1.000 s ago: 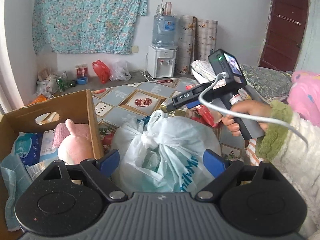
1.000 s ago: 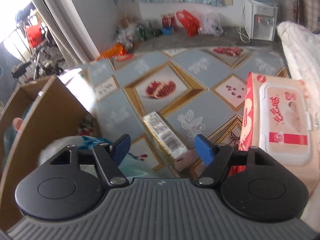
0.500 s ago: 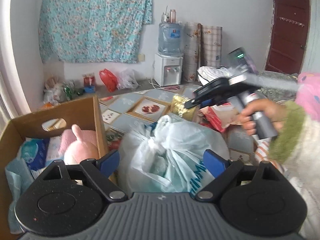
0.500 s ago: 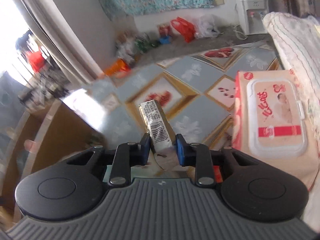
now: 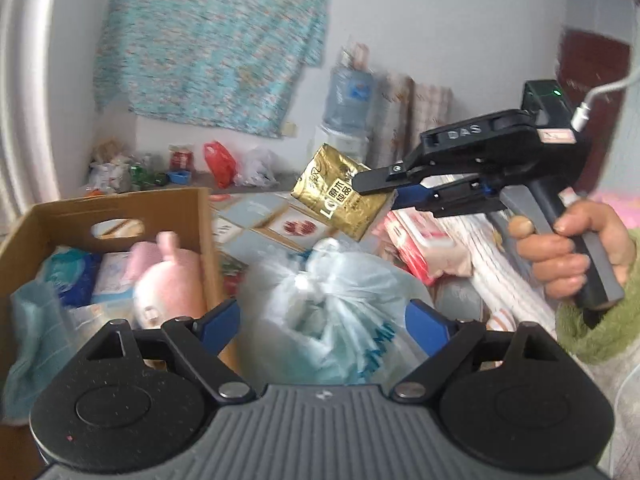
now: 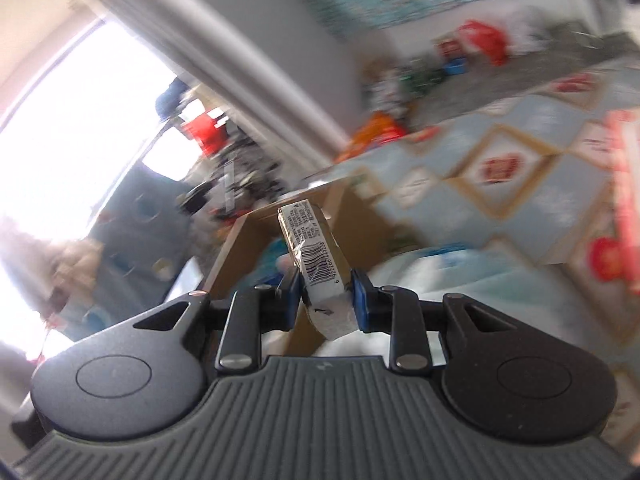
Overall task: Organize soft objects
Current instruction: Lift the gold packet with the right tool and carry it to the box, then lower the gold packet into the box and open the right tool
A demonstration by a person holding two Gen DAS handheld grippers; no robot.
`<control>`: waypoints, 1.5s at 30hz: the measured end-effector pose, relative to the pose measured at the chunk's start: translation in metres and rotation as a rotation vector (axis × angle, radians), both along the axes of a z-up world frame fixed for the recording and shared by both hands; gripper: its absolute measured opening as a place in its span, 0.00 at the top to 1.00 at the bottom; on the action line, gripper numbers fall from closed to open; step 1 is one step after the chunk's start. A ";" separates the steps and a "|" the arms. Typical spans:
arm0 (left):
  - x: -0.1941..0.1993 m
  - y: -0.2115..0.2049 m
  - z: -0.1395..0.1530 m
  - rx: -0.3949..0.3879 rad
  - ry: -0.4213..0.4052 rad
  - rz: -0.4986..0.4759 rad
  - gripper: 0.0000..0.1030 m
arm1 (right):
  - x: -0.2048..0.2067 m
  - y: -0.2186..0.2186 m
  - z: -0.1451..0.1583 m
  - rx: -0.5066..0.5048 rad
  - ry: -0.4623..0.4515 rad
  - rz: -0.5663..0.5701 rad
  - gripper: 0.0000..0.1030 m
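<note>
Right now I'm pinching the gold tissue pack [image 6: 316, 268] between the blue pads of my right gripper [image 6: 325, 294], one end sticking out past the fingertips, in the air above the tied plastic bag [image 5: 336, 312] and just right of the cardboard box [image 5: 120, 208]. My left gripper [image 5: 322, 322] is hanging spread wide with nothing clamped, the bag lying beyond its fingers. A pink plush [image 5: 168, 280] is sitting in the box.

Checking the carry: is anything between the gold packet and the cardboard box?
Nothing visible. The right gripper holds the gold packet in the air, above the tied plastic bag; the cardboard box stands open-topped beside it.
</note>
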State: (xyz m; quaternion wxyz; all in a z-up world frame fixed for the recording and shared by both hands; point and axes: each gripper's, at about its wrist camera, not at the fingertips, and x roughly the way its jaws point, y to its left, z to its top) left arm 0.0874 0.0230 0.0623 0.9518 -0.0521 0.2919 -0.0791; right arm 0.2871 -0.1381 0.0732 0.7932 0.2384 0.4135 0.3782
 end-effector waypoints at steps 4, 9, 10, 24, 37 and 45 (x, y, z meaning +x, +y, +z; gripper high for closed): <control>-0.035 0.043 0.008 -0.046 -0.057 0.127 0.11 | -0.017 0.057 0.025 -0.003 -0.031 0.126 0.75; -0.078 0.112 0.008 -0.086 -0.099 0.331 0.11 | -0.026 0.132 0.030 -0.061 -0.017 0.241 0.75; -0.087 0.125 0.009 -0.092 -0.107 0.369 0.11 | -0.030 0.146 0.027 -0.074 -0.003 0.257 0.75; -0.173 0.254 -0.009 -0.187 -0.129 0.772 0.11 | -0.070 0.361 -0.080 -0.214 0.348 0.516 0.75; -0.178 0.265 -0.033 -0.232 -0.090 0.749 0.11 | -0.068 0.376 -0.117 -0.300 0.469 0.459 0.55; -0.175 0.260 -0.038 -0.243 -0.072 0.742 0.11 | -0.079 0.368 -0.101 -0.305 0.354 0.451 0.65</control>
